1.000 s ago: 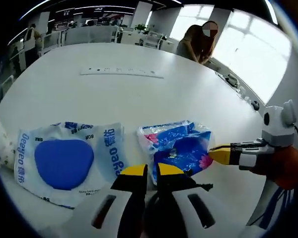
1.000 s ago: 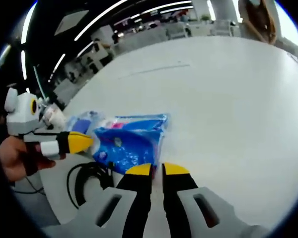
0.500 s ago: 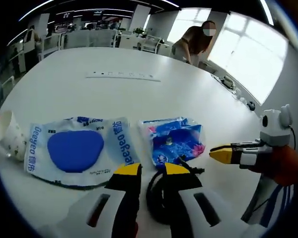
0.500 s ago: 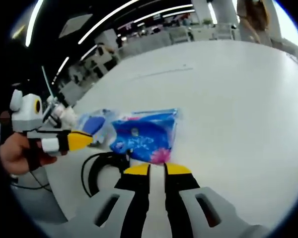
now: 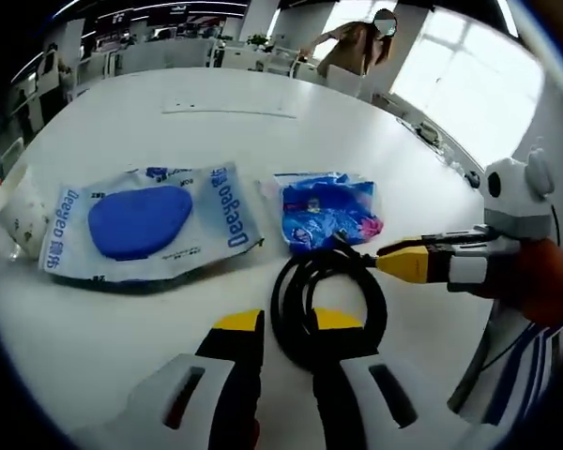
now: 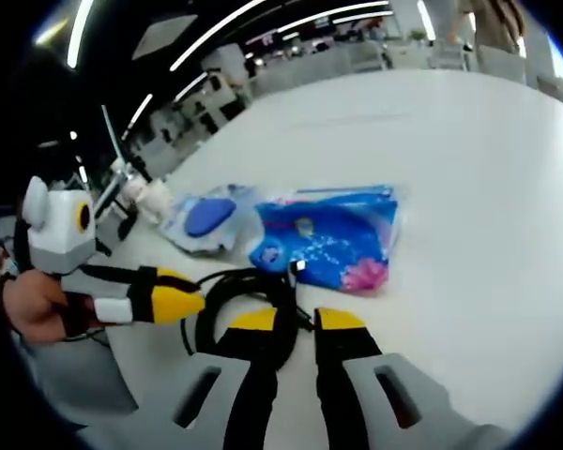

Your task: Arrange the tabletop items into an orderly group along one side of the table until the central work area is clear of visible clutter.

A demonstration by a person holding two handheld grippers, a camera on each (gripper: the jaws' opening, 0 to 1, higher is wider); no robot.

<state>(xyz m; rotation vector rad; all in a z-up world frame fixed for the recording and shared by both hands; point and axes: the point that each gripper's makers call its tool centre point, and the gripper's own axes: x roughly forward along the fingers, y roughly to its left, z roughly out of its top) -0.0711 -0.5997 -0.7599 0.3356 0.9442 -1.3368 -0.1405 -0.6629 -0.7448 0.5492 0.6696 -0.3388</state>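
Note:
A black cable coil (image 5: 283, 302) lies on the white table (image 5: 169, 141), just ahead of my left gripper (image 5: 288, 323). Its near arc runs between the two yellow tips, which stand a little apart and hold nothing. Beyond the coil lies a blue patterned pack (image 5: 327, 208), and left of it a larger white and blue pack (image 5: 141, 220). My right gripper (image 5: 394, 262) comes in from the right, tip at the coil's edge. In the right gripper view, the coil (image 6: 244, 300) lies at my right gripper (image 6: 296, 321), slightly open and empty. The left gripper (image 6: 178, 300) is beside it, with the blue pack (image 6: 333, 239) behind.
A paper cup (image 5: 14, 211) lies at the table's left edge, past the larger pack (image 6: 206, 216). A flat power strip (image 5: 230, 110) is set into the far middle of the table. A person (image 5: 352, 52) stands beyond the far edge. Desks and chairs fill the room behind.
Both views have drawn back toward the near edge, bringing the whole cable coil into sight. The gap between each gripper's tips has widened a little. The right gripper's tip has neared the coil.

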